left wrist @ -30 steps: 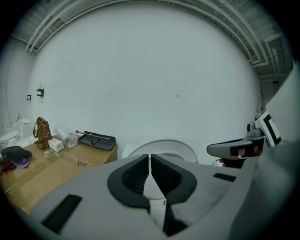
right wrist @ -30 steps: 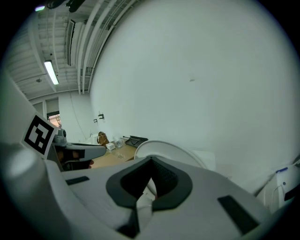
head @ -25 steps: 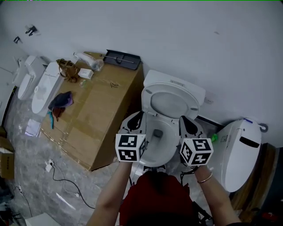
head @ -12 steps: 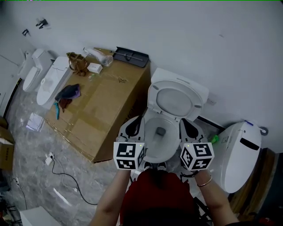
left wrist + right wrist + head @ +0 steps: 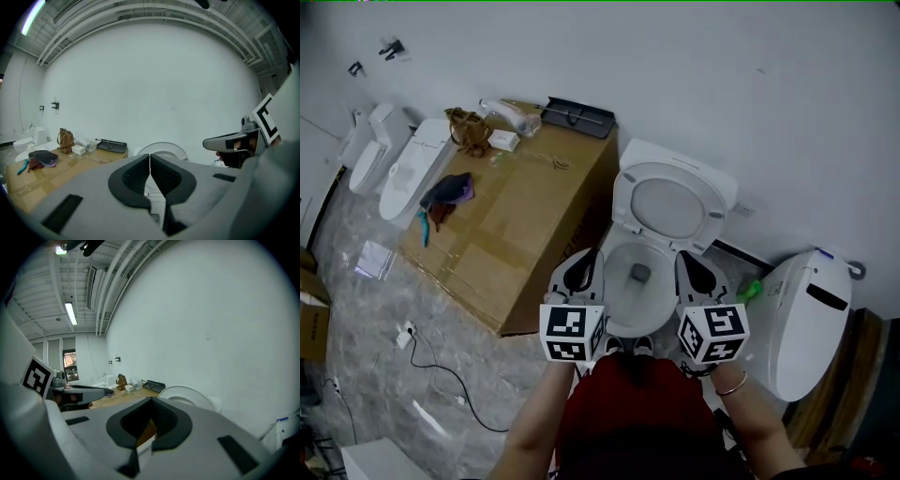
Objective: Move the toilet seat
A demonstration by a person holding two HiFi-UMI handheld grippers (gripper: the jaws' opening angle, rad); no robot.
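The white toilet's seat and lid (image 5: 672, 204) stand raised against the wall, above the uncovered bowl (image 5: 630, 281). My left gripper (image 5: 589, 257) hovers over the bowl's left rim and my right gripper (image 5: 686, 259) over its right rim. Both are shut with nothing between the jaws, and neither touches the seat. In the left gripper view the jaws (image 5: 150, 164) meet in a thin line, with the raised seat (image 5: 161, 147) just beyond them. Past the shut jaws (image 5: 151, 420) in the right gripper view, the seat (image 5: 188, 394) shows ahead to the right.
A big cardboard box (image 5: 520, 234) stands close on the toilet's left, carrying a brown bag (image 5: 469, 131), a black tray (image 5: 578, 116) and small items. Another white toilet (image 5: 806, 319) stands at the right, and more (image 5: 401, 176) at the far left. A cable (image 5: 441, 375) lies on the floor.
Both grippers have drawn back a little toward the person, off the bowl's middle. The head view has shifted slightly. The seat stays raised.
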